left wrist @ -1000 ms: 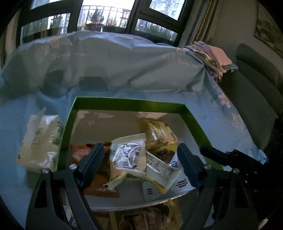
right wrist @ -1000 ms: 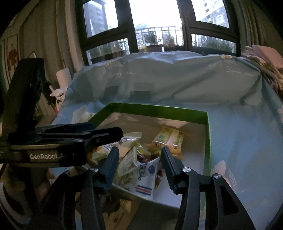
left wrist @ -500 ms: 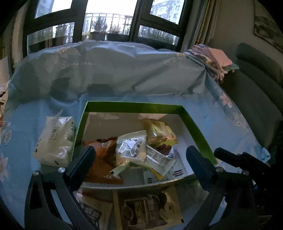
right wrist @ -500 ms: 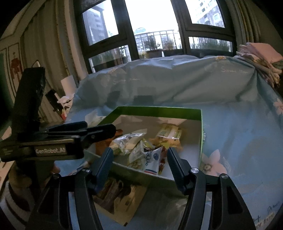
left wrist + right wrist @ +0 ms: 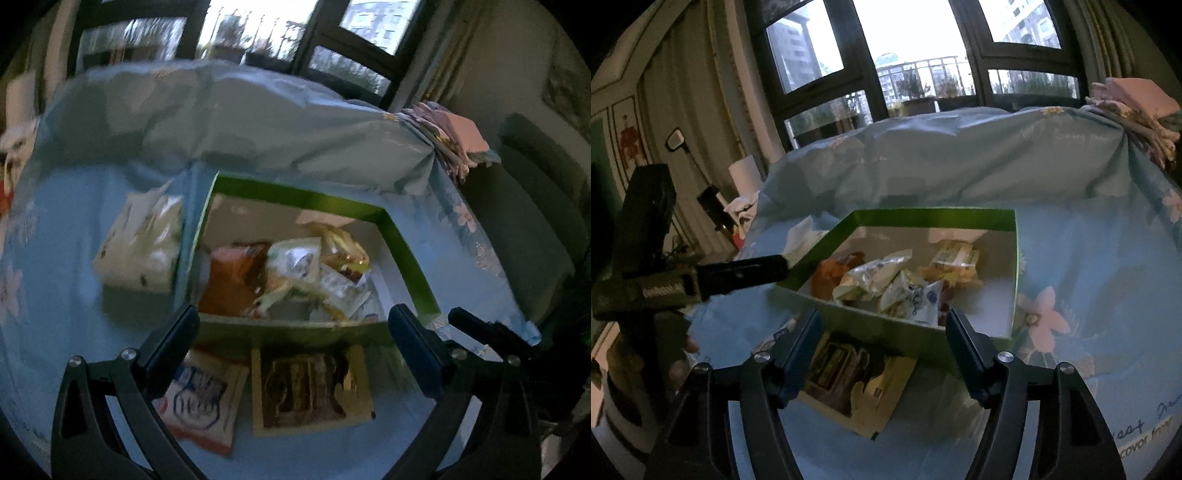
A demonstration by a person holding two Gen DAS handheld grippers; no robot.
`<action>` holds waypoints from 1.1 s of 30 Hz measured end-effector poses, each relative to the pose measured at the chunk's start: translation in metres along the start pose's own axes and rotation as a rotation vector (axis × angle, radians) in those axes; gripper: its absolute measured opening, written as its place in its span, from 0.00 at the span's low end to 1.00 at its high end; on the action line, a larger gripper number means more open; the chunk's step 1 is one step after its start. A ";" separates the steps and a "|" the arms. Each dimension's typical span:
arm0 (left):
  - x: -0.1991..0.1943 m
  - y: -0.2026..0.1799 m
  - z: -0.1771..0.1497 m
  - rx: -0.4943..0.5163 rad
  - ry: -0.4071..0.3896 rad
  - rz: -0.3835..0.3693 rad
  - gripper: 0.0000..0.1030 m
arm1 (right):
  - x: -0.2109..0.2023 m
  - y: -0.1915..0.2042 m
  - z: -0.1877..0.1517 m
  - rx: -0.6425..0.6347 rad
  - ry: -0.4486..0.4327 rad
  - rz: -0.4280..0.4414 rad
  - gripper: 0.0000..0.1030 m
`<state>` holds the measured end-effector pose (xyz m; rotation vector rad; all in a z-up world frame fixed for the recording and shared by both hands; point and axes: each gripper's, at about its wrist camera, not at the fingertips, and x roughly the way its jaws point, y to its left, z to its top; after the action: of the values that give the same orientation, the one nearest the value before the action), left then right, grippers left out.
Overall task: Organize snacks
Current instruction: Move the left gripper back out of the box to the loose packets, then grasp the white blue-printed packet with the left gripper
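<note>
A green-rimmed box [image 5: 406, 254] [image 5: 934, 218] on the blue cloth holds several snack packets [image 5: 291, 266] [image 5: 886, 280]. In front of it lie a dark-printed beige packet [image 5: 310, 391] [image 5: 853, 380] and a white packet with red and blue print [image 5: 199, 402]. A pale bag [image 5: 144, 243] rests left of the box. My left gripper [image 5: 291, 328] is wide open and empty, held over the near box wall and the two loose packets. My right gripper [image 5: 882, 328] is opening, with nothing between its fingers, above the beige packet. The left gripper's body [image 5: 701, 277] shows at the left of the right wrist view.
A raised, cloth-covered ridge [image 5: 258, 122] runs behind the box, with folded fabrics [image 5: 450, 136] [image 5: 1134, 99] at its right end. A grey sofa [image 5: 532, 206] stands at the right. Windows [image 5: 908, 48] fill the back wall. Flowered cloth [image 5: 1089, 280] stretches right of the box.
Both grippers have drawn back from the box toward me, bringing the loose packets in front of it into view. Both sets of fingers have spread wider. The left wrist view is now blurred.
</note>
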<state>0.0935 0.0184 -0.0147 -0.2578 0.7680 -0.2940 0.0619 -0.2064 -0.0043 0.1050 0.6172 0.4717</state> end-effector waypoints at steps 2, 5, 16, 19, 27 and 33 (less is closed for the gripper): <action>-0.006 0.013 -0.006 -0.048 0.015 -0.010 1.00 | 0.000 0.002 -0.004 0.005 0.010 0.005 0.68; -0.012 0.032 -0.018 -0.116 0.046 -0.046 1.00 | 0.001 0.004 -0.010 0.012 0.030 0.014 0.68; -0.034 0.063 -0.058 -0.199 0.112 -0.116 1.00 | 0.010 0.017 -0.044 0.036 0.120 0.083 0.68; -0.033 0.077 -0.063 -0.236 0.120 -0.087 1.00 | 0.020 0.030 -0.054 0.017 0.152 0.118 0.68; -0.022 0.090 -0.066 -0.272 0.147 -0.072 0.99 | 0.052 0.068 -0.070 -0.007 0.230 0.231 0.68; -0.014 0.097 -0.064 -0.296 0.155 -0.098 0.98 | 0.073 0.093 -0.068 -0.012 0.262 0.326 0.68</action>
<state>0.0544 0.1061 -0.0825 -0.5576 0.9546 -0.2944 0.0378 -0.0937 -0.0773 0.1339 0.8589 0.8125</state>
